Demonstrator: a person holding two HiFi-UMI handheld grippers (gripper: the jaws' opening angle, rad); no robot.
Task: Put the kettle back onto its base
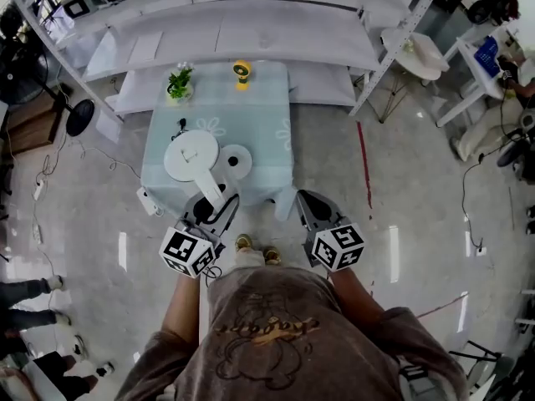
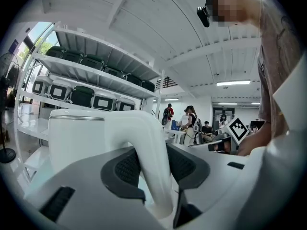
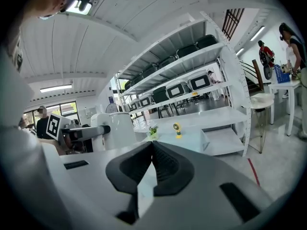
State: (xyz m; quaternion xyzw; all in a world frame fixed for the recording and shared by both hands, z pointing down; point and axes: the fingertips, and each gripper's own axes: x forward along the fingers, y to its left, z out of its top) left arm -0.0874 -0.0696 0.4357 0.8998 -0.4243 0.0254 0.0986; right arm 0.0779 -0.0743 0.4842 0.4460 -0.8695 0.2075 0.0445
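The kettle (image 1: 191, 157) is gripped by its handle in the left gripper (image 1: 216, 203), over the near part of a pale-clothed table (image 1: 267, 124), just beside the round base (image 1: 236, 158). The right gripper (image 1: 301, 197) is closed on nothing. White shelves (image 1: 251, 32) are seen behind, with glossy floor (image 1: 418, 190) around.

We see a small worktop (image 1: 269, 128) whose right half lies bare, leaving open room for a claw to come in from the right side or the near right corner toward the round base (image 1: 236, 158). The base's left side is blocked by the white kettle (image 1: 192, 159), held just beside it in the left claw (image 1: 219, 200). Along the far edge, a potted plant (image 1: 179, 83) and a yellow fan (image 1: 242, 72) stand before a shelf rack (image 1: 251, 32), closing off the back.
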